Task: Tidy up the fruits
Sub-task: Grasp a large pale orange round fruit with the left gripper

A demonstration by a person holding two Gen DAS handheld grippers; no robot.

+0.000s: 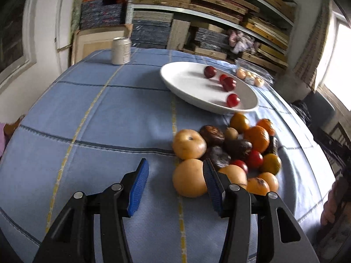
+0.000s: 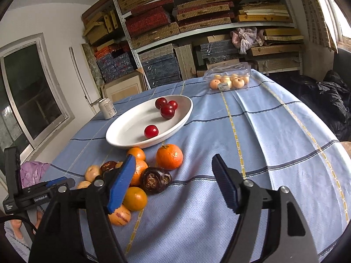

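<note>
A white oval plate (image 1: 188, 81) (image 2: 131, 129) on the blue checked tablecloth holds several red plums (image 1: 229, 84) (image 2: 167, 110). A pile of mixed fruit (image 1: 237, 146) (image 2: 136, 175) lies in front of it: oranges (image 2: 169, 156), yellow pears (image 1: 189, 144), dark passion fruits (image 2: 156, 179) and small red fruits (image 1: 255, 159). My left gripper (image 1: 175, 182) is open and empty, its right finger against a yellow pear (image 1: 189, 178). My right gripper (image 2: 173, 184) is open and empty above the cloth, just right of the pile. The left gripper (image 2: 59, 182) also shows in the right wrist view.
A drink can (image 1: 121, 50) (image 2: 107, 108) stands at the far side of the table. A clear plastic box of pale fruits (image 1: 252, 75) (image 2: 229, 79) sits at the far edge. Shelves of stacked boxes stand behind. A dark chair (image 1: 333, 144) is at the right.
</note>
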